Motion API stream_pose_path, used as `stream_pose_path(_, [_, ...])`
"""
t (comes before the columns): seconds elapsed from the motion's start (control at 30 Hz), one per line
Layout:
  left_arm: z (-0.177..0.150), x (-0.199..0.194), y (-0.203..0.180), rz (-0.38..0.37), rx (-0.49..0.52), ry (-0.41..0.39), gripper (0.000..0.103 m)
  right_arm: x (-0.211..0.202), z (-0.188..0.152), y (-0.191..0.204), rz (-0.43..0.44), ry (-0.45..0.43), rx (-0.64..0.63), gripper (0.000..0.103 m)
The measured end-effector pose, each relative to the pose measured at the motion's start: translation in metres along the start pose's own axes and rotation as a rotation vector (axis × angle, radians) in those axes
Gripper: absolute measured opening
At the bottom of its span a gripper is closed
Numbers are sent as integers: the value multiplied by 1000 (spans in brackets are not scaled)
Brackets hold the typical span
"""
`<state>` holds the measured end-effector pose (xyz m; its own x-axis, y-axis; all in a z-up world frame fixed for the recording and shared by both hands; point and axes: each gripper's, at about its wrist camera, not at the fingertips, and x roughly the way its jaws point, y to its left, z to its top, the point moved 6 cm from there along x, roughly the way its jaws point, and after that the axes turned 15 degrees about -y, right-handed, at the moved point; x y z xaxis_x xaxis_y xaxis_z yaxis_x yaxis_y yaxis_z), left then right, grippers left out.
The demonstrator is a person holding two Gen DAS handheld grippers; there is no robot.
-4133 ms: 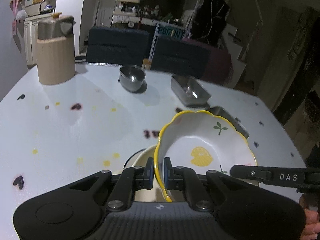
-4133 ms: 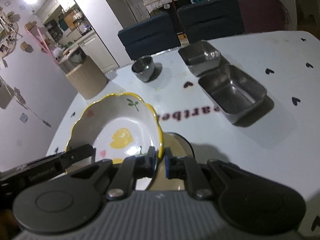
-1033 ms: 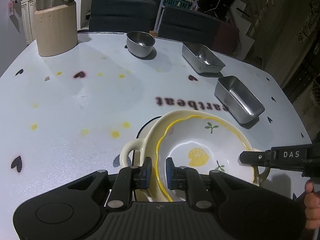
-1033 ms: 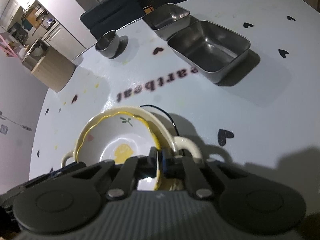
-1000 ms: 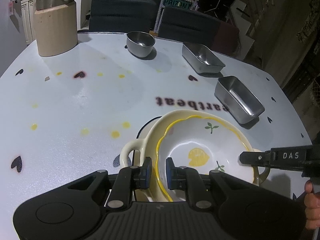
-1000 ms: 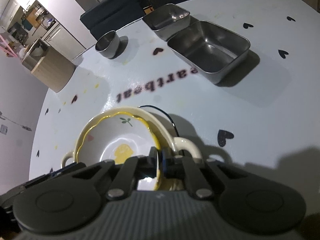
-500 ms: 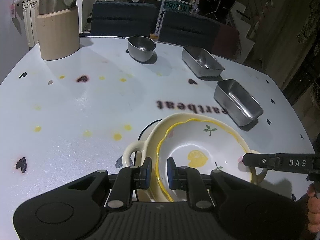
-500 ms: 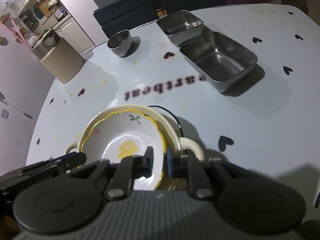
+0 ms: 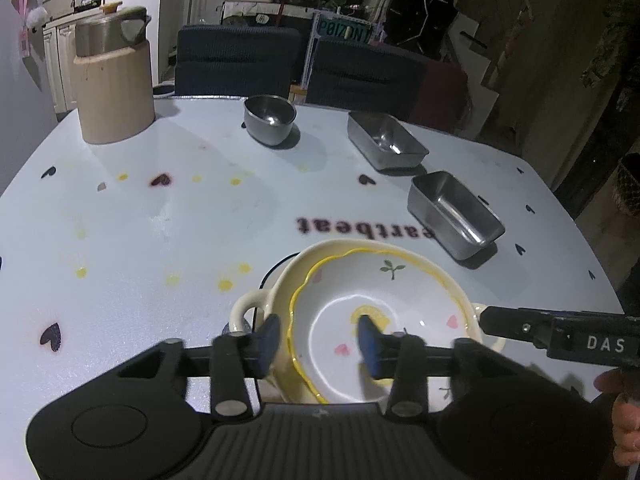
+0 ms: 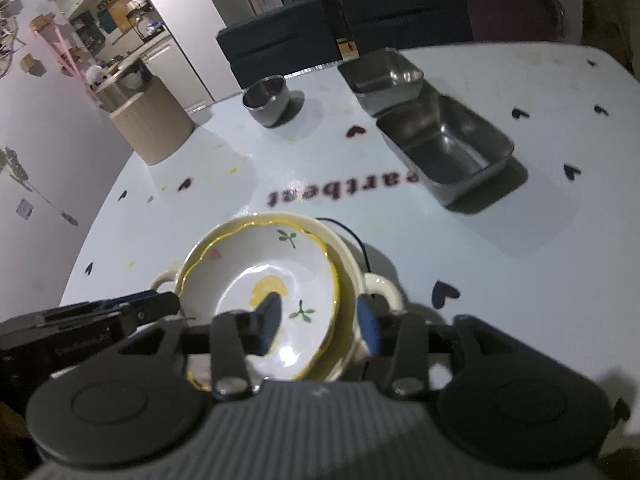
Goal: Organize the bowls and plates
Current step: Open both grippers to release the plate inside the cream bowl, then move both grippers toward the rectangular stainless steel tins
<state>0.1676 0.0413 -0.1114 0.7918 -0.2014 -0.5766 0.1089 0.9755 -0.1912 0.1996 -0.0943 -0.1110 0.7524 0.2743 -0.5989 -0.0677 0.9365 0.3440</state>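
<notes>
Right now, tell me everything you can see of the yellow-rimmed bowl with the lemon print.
The yellow-rimmed bowl is a glossy white, ceramic-looking dish with a wavy scalloped rim edged in yellow. Inside are a yellow lemon at the centre, green leaf sprigs and small pink hearts. It sits upright, slightly tilted, nested inside the cream two-handled dish on the white table. It looks empty. Both the left gripper and right gripper straddle its rim with jaws open, neither clamping it.

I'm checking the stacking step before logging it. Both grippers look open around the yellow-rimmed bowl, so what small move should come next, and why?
Probably lift both grippers up and back. The left gripper and right gripper are open, straddling the rim of the yellow-rimmed bowl, which already sits nested in the cream handled bowl, so nothing is left to hold.
</notes>
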Motion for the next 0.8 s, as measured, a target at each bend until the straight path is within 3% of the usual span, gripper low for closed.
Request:
stream_pose_path(0.13, [7,-2,-10,11,16,-42,87,-12,5,-9,-15,-50,-23,75])
stream_pose_path(0.23, [15,0,-19,18,15,-73,99,-21,9,-21,-39,-90,-23,85])
stream_pose_path(0.37, [29,6,-37,6,24,-119,101,-31,18,-38,-78,-153,-16,102])
stream_pose_path(0.6, [63,32,-80,-41,119,-188,103,-39,39,-77,-153,-233,57,103])
stream_pose_path(0.8, [88,79,-119,-76,245,-210,103,-33,65,-107,-204,-278,157,103])
